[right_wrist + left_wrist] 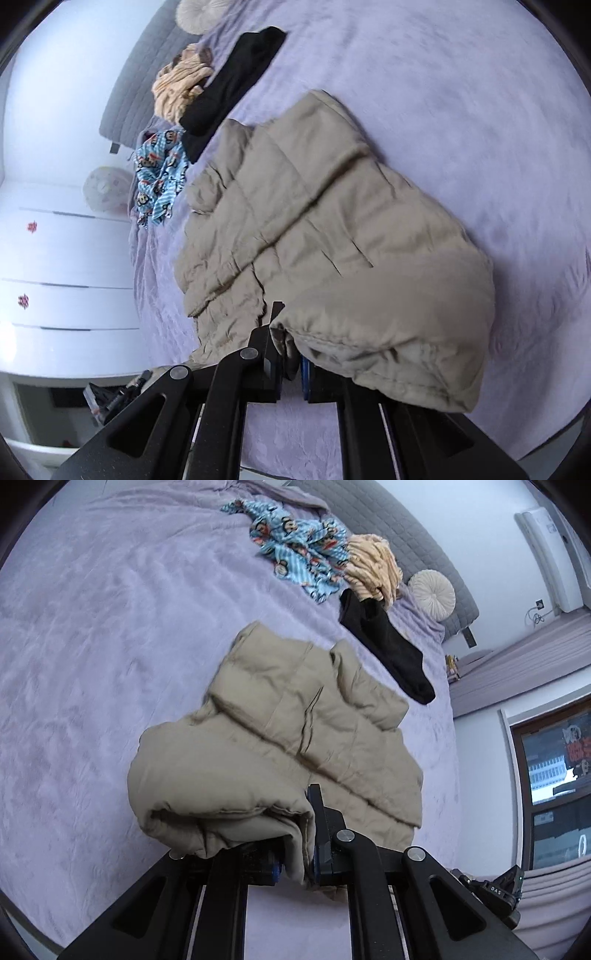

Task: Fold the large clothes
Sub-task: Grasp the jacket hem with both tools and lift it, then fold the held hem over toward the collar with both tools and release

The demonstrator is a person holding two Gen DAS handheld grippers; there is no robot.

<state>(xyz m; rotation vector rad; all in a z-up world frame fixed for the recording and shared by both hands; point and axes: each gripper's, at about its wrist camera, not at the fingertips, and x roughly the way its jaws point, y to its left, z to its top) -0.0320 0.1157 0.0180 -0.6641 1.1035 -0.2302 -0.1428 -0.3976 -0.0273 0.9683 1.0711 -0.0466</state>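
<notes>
Left wrist view: left gripper [309, 843] clamped on hem of beige padded jacket [291, 734], jacket lifted off purple bedspread [92, 627]. Right gripper [291, 363] pinching opposite hem corner. Black garment [384, 642], cartoon-print cloth [295, 550], peach cloth [373, 565] at 1 o'clock beyond jacket.
</notes>
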